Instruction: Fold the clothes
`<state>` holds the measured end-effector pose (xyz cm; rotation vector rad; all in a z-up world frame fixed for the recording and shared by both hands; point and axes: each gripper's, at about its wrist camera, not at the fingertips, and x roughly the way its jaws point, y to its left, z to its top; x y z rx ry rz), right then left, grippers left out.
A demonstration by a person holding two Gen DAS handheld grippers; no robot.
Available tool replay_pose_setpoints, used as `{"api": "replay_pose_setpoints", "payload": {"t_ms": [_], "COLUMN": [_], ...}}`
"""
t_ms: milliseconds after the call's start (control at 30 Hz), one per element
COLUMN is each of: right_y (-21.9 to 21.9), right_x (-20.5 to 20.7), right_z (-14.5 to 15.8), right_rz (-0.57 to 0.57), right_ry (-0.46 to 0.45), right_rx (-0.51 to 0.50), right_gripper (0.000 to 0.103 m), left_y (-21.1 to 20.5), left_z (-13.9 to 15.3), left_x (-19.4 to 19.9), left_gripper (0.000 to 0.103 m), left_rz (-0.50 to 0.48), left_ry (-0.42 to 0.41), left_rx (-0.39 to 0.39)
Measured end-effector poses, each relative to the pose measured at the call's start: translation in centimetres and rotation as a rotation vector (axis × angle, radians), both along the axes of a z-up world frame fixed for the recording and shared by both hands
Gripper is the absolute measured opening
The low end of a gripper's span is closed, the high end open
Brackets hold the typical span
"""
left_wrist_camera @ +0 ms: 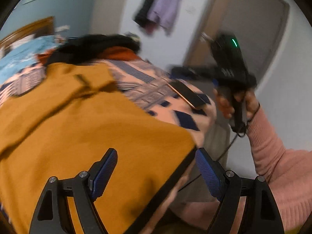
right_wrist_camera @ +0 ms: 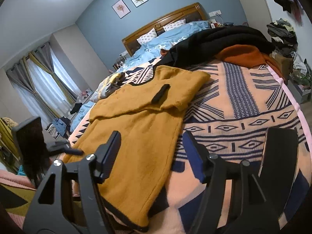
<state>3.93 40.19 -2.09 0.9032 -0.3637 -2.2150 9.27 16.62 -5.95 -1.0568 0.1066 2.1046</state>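
A mustard-yellow garment with black trim [right_wrist_camera: 140, 128] lies spread on the patterned pink and navy blanket [right_wrist_camera: 243, 117]; its upper part is folded over, with a black cuff on top. It fills the left wrist view [left_wrist_camera: 87, 126]. My left gripper [left_wrist_camera: 156, 173] is open over the garment's black-trimmed lower edge, holding nothing. My right gripper [right_wrist_camera: 152, 152] is open above the garment's right edge, empty. The right gripper also shows in the left wrist view [left_wrist_camera: 232, 72], held in a hand beyond the bed corner.
A black phone [right_wrist_camera: 280, 152] lies on the blanket at the right, also in the left wrist view [left_wrist_camera: 187, 93]. A black garment [right_wrist_camera: 220, 39] and a rust-orange one [right_wrist_camera: 241, 56] are piled further up the bed. Clothes hang on the wall [left_wrist_camera: 159, 11].
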Motion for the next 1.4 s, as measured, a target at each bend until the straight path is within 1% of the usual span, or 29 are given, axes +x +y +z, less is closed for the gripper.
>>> {"api": "replay_pose_setpoints", "payload": {"t_ms": [133,233,367,533,600,633,667,700,767,800,867,900,933,967,1067,1333,1400], "right_y": [0.5,0.9,1.1,0.7,0.3,0.1,-0.2,-0.5,-1.2,-1.6,-2.3,-2.6,-2.9,-3.1,-3.7,-5.0,-5.4], "right_x": [-1.5,-2.9,-4.7,-6.0,-6.5,-6.8,-7.1,-7.5,-8.3,-8.8,-9.9,-10.4,-11.0,-11.5,-13.3,-16.7,-17.0], "right_z": [-0.6,-1.2,-2.1,-3.0,-3.2,-3.5,-3.7,-4.0,-4.5,-4.8,-5.4,-5.6,-5.9,-6.1,-6.9,-8.4,-8.5], "right_rz": [-0.019,-0.031,-0.031,-0.014,-0.006,0.001,0.007,0.010,0.016,0.017,0.017,0.015,0.013,0.007,-0.012,-0.053,-0.046], "right_ry": [-0.031,-0.058,-0.096,-0.122,-0.124,-0.131,-0.138,-0.144,-0.157,-0.166,-0.182,-0.190,-0.197,-0.207,-0.240,-0.292,-0.298], "right_rx": [-0.002,-0.013,-0.018,-0.025,-0.014,-0.013,-0.012,-0.010,-0.005,-0.005,-0.009,-0.011,-0.015,-0.025,-0.056,-0.114,-0.135], "right_gripper": [0.067,0.067,0.067,0.068,0.068,0.068,0.068,0.068,0.068,0.068,0.068,0.068,0.068,0.068,0.068,0.068,0.068], "left_y": [5.4,7.4,8.1,8.7,8.7,8.6,8.4,8.1,7.2,6.7,5.7,5.1,4.5,4.0,2.6,0.2,-0.3], "left_z": [-1.9,-3.6,-5.4,-6.6,-6.8,-6.8,-6.8,-6.7,-6.6,-6.6,-6.5,-6.4,-6.4,-6.4,-6.5,-6.6,-6.6], "left_x": [-0.5,-1.2,-2.0,-2.6,-2.5,-2.5,-2.5,-2.5,-2.6,-2.8,-3.2,-3.4,-3.5,-3.7,-4.0,-3.9,-4.0], "left_gripper": [0.084,0.084,0.084,0.084,0.084,0.080,0.072,0.068,0.054,0.051,0.033,0.030,0.023,0.019,0.014,0.013,0.012], "left_rz": [-0.041,-0.012,0.047,0.086,0.083,0.084,0.089,0.094,0.106,0.116,0.135,0.142,0.147,0.152,0.158,0.154,0.155], "left_ry": [-0.014,-0.035,-0.064,-0.051,-0.035,-0.028,-0.021,-0.016,-0.021,-0.031,-0.054,-0.072,-0.092,-0.112,-0.160,-0.242,-0.262], "left_rx": [-0.094,-0.146,-0.195,-0.251,-0.253,-0.253,-0.252,-0.248,-0.229,-0.213,-0.179,-0.156,-0.131,-0.108,-0.040,0.080,0.110]}}
